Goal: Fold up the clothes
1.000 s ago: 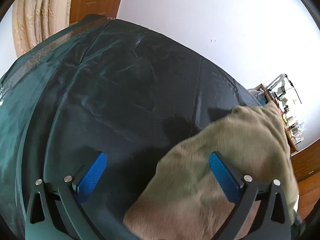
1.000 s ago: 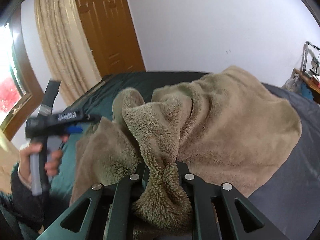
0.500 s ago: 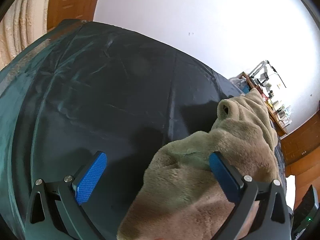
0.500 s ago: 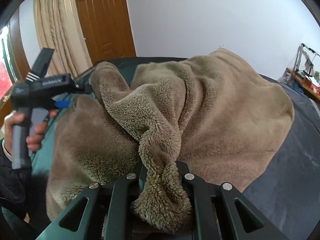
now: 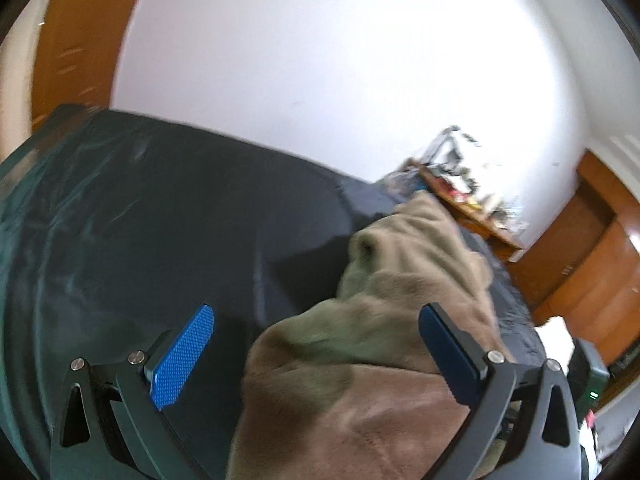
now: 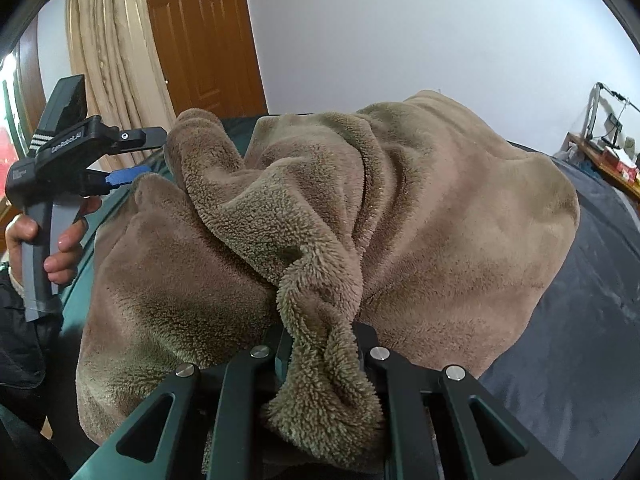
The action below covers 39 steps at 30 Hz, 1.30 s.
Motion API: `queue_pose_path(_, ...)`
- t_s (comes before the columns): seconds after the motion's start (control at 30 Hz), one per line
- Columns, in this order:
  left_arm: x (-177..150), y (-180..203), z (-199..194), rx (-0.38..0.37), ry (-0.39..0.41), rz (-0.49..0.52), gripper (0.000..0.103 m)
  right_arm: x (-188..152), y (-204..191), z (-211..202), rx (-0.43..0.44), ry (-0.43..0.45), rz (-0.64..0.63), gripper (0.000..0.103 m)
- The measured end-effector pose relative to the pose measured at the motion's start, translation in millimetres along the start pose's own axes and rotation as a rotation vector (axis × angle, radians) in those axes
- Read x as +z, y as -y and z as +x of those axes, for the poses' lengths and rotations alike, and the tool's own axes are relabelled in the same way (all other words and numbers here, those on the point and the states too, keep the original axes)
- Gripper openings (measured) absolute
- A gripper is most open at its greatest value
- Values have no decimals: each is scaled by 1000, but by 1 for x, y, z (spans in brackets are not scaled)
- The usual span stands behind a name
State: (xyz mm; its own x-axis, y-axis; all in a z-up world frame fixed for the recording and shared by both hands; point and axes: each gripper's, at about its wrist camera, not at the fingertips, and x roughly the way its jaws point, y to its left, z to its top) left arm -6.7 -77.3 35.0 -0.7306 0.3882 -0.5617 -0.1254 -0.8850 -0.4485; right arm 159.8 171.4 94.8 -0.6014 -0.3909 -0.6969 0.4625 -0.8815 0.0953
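Observation:
A tan fleece garment (image 6: 440, 208) is bunched up and lifted over the dark bed cover (image 6: 592, 312). My right gripper (image 6: 320, 344) is shut on a twisted fold of it, and the cloth hangs down between the black fingers. In the left wrist view the same fleece garment (image 5: 380, 360) fills the lower right, passing under the right blue pad (image 5: 444, 352). My left gripper (image 5: 316, 344) is open, its left blue pad (image 5: 180, 360) over bare cover. In the right wrist view, the left gripper (image 6: 132, 156) reaches the garment's left edge, held by a hand (image 6: 60, 240).
The dark green and grey bed cover (image 5: 160, 220) spreads to the left and far side. A white wall stands behind the bed. A cluttered wooden desk (image 5: 472, 208) is at the far right, with a wooden door (image 6: 200, 40) and beige curtain (image 6: 108, 52) at the left.
The right gripper has lifted the fleece higher, so it bulges larger in its view. The left gripper has swung right and closer to the garment's edge, staying open.

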Motion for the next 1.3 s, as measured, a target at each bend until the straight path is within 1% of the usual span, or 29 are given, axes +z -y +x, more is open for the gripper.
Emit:
queue_pose_path(0.07,2,5,0,-42,20,53,103,-5,7,-5,11,11,9,15)
queue_pose_path(0.27,3,28,18,-44,0,246,103,-16,10,-8,14,25,6,15)
queue_pose_path(0.33,3,34,26,-88,-31,289,103,-18,11,-9,18,26,9,15)
queue_pose_path(0.43,2,39,38,-114,-85,308,103,-21,10,-10,27,25,15,15)
queue_pose_path(0.47,-1,39,39,-133,-100,309,102,-22,11,-10,28,25,17,15)
queue_pose_path(0.5,-3,39,42,-146,-121,306,100,-22,13,-11,29,25,19,15)
queue_pose_path(0.57,-9,40,45,-140,-159,315,89,-24,15,-12,31,25,21,15)
queue_pose_path(0.6,-12,37,42,-129,-168,316,87,-25,15,-12,31,25,23,15)
queue_pose_path(0.63,-13,37,43,-124,-180,311,81,-26,16,-13,32,25,24,15)
queue_pose_path(0.7,-16,37,43,-126,-192,289,78,-27,18,-14,32,24,27,16)
queue_pose_path(0.77,-16,37,41,-123,-194,271,73,-11,8,-1,32,22,28,16)
queue_pose_path(0.9,-17,31,32,-175,-207,213,64,-10,7,-1,29,22,27,16)
queue_pose_path(0.97,-16,31,31,-208,-214,194,55,-10,6,-1,25,23,26,16)
queue_pose_path(1.0,-16,33,31,-228,-215,191,53,-10,6,-1,23,23,26,16)
queue_pose_path(1.07,-18,41,27,-279,-216,211,46,-10,4,0,20,23,24,16)
queue_pose_path(1.13,-23,55,19,-342,-217,270,45,-9,4,-1,16,23,26,16)
queue_pose_path(1.23,-38,84,13,-374,-209,410,45,-7,-5,2,8,23,27,16)
queue_pose_path(1.3,-48,98,11,-345,-197,483,45,-7,-6,3,6,23,31,16)
